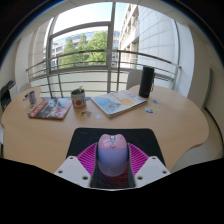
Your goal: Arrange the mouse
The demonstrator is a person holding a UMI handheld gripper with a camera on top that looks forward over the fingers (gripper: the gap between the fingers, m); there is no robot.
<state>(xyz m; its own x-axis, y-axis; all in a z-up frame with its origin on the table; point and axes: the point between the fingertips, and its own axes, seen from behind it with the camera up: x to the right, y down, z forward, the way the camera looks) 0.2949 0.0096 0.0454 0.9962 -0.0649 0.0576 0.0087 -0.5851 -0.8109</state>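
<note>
Gripper [111, 170] fingers clamp a grey mouse [111, 153] above the round wooden table [170, 115], where a level, gentle set-down on bare tabletop would seem best.

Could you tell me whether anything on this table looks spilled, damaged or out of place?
Nothing stands out. The mouse sits between the gripper fingers; the cup, book and magazine lie on the table undisturbed.
</note>
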